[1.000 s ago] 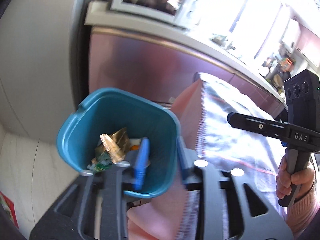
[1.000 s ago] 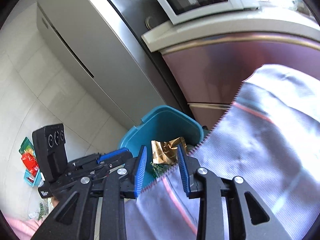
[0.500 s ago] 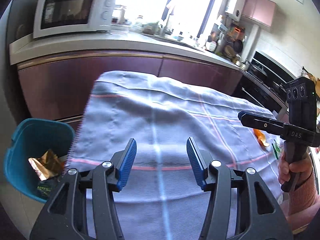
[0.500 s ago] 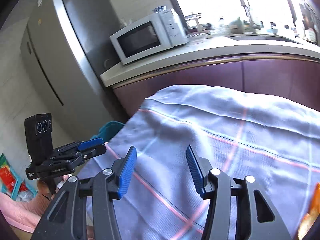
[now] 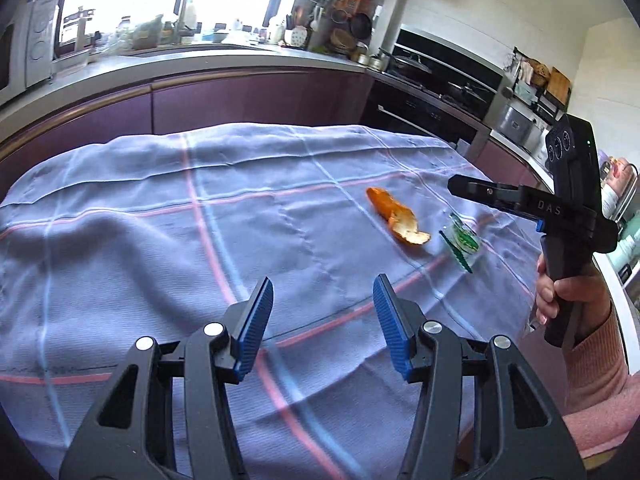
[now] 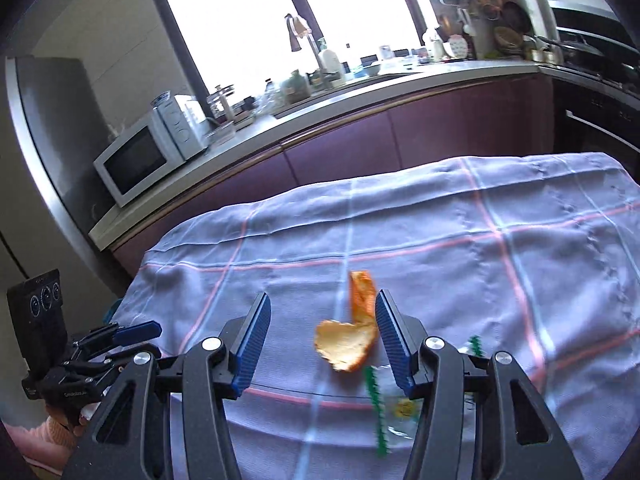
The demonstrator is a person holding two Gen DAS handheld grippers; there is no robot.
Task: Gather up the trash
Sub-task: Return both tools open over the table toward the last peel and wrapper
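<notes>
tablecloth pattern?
Pale lavender-blue tablecloth with a wide check of pink and light-blue stripes. Clearest in the left wrist view.

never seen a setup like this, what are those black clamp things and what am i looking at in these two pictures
Each clamp is a hand-held gripper with two blue-padded fingers; a person squeezes one in each hand, and there is no robot arm. A camera on each gripper looks forward along its fingers. One picture comes from the left gripper, the other from the right gripper. Both are open and hold nothing. On the checked tablecloth lie an orange peel and a clear wrapper with green edges. The right gripper hangs over the peel, apparently about to take it.
</notes>
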